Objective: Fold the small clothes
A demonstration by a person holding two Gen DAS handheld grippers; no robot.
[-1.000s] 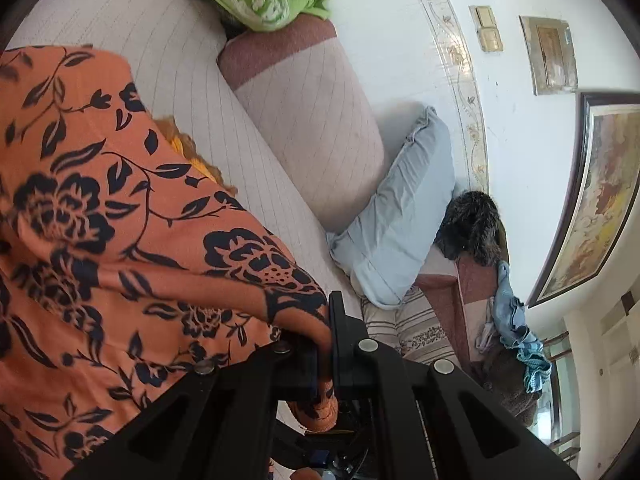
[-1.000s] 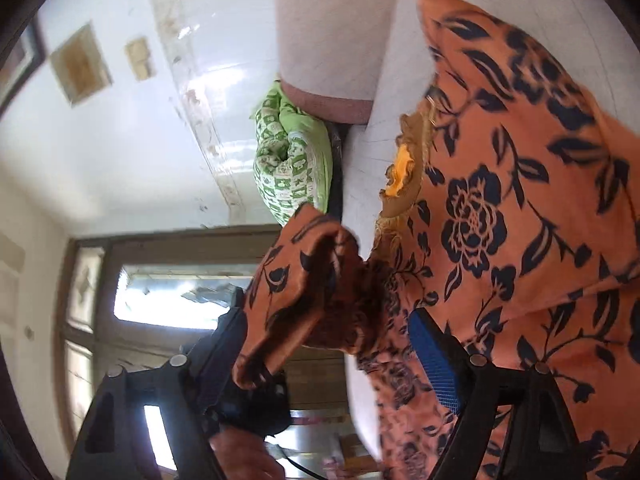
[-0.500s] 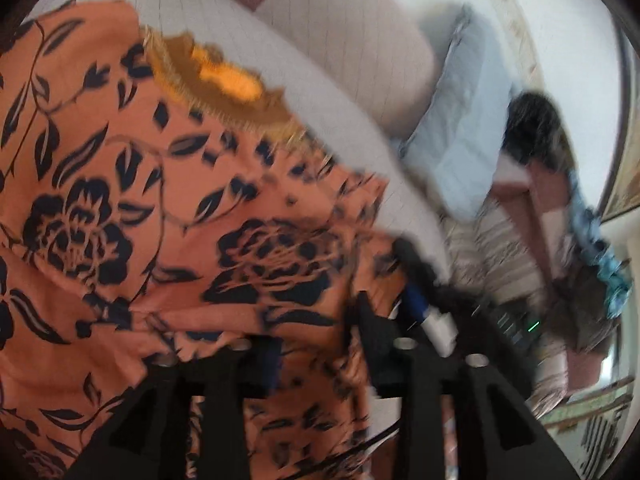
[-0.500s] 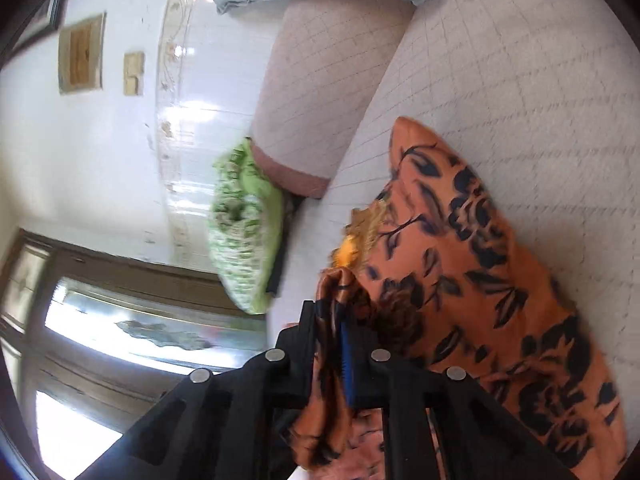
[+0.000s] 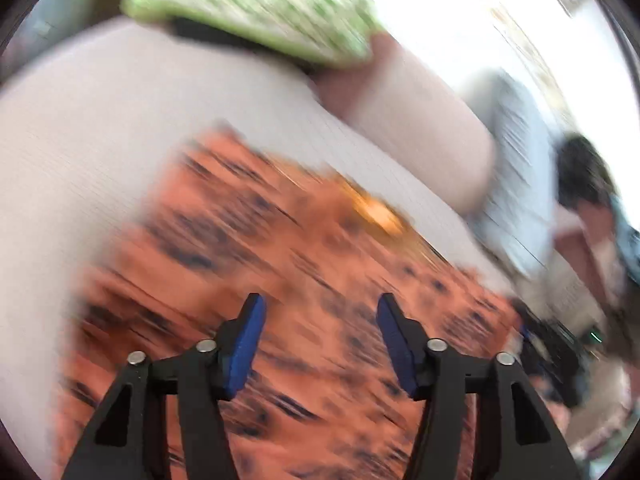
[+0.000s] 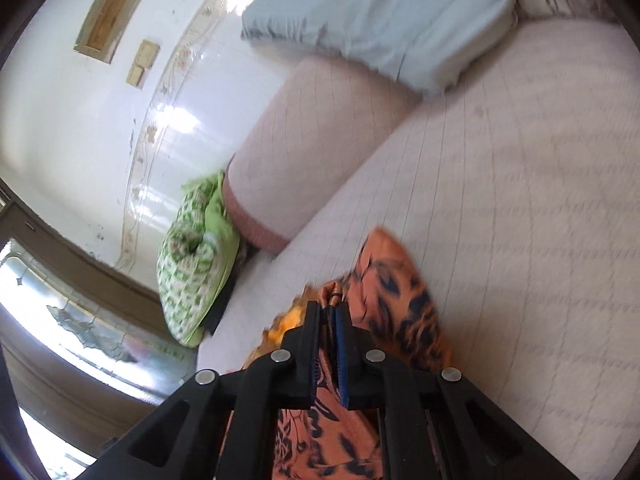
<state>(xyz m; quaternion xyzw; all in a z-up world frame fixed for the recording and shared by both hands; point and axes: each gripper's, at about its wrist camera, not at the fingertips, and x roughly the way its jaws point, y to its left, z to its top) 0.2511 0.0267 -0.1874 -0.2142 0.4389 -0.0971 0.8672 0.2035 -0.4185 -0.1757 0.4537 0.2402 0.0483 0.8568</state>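
Observation:
An orange garment with a dark floral print (image 5: 248, 240) lies spread on the pale quilted couch seat (image 5: 80, 140); the left wrist view is blurred by motion. My left gripper (image 5: 318, 312) is open and empty, hovering over the garment. My right gripper (image 6: 330, 312) is shut on a bunched fold of the same orange garment (image 6: 396, 296), which hangs down between its blue pads (image 6: 341, 344).
A pink bolster cushion (image 6: 320, 148) lies along the wall. A green and white patterned cushion (image 6: 192, 272) sits at its end. A light blue pillow (image 6: 380, 12) lies beyond the bolster. Dark clothes and other items (image 5: 580, 168) are piled at the far right.
My left gripper let go of the garment, opened wide and swung back over it. My right gripper closed on the fabric fold and pulled away, so the garment looks smaller.

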